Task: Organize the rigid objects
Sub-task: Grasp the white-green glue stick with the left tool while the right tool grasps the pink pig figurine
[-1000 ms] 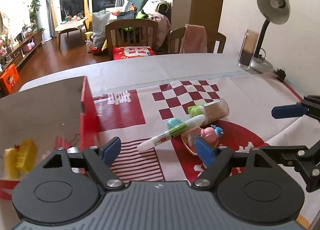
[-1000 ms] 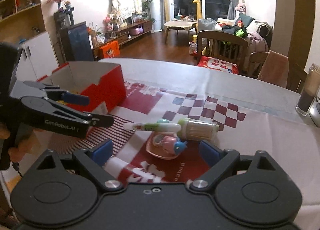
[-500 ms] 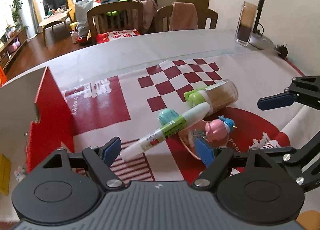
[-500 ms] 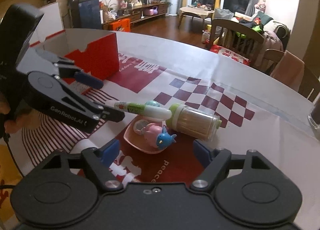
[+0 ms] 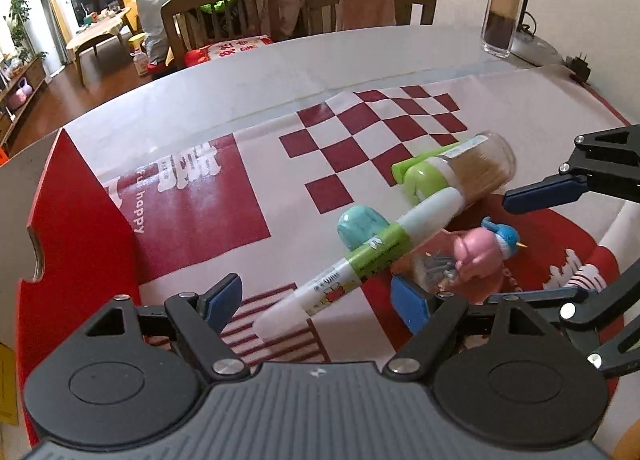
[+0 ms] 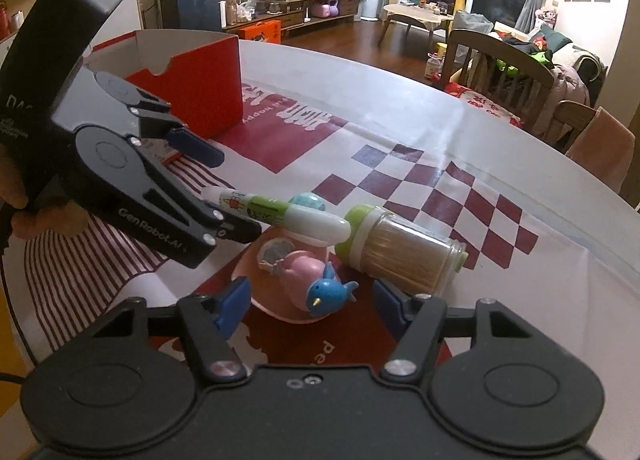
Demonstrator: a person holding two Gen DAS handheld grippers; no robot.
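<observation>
A white and green tube (image 5: 360,260) lies across a pink dish (image 6: 276,296) and a teal cap (image 5: 360,224). A pink and blue bird toy (image 6: 312,280) sits on the dish. A toothpick jar with a green lid (image 5: 460,176) lies on its side behind them. My left gripper (image 5: 316,300) is open, its fingers either side of the tube's near end; it also shows in the right wrist view (image 6: 224,196). My right gripper (image 6: 312,300) is open around the bird toy and dish; it shows in the left wrist view (image 5: 536,244).
A red cardboard box (image 6: 192,80) stands at the left on the red and white cloth (image 5: 224,196). A glass (image 5: 500,20) and a lamp base stand at the table's far right. Chairs stand behind the table.
Both grippers have moved closer to the pile. The left gripper has swung away from the box toward the tube. The objects have not moved.
</observation>
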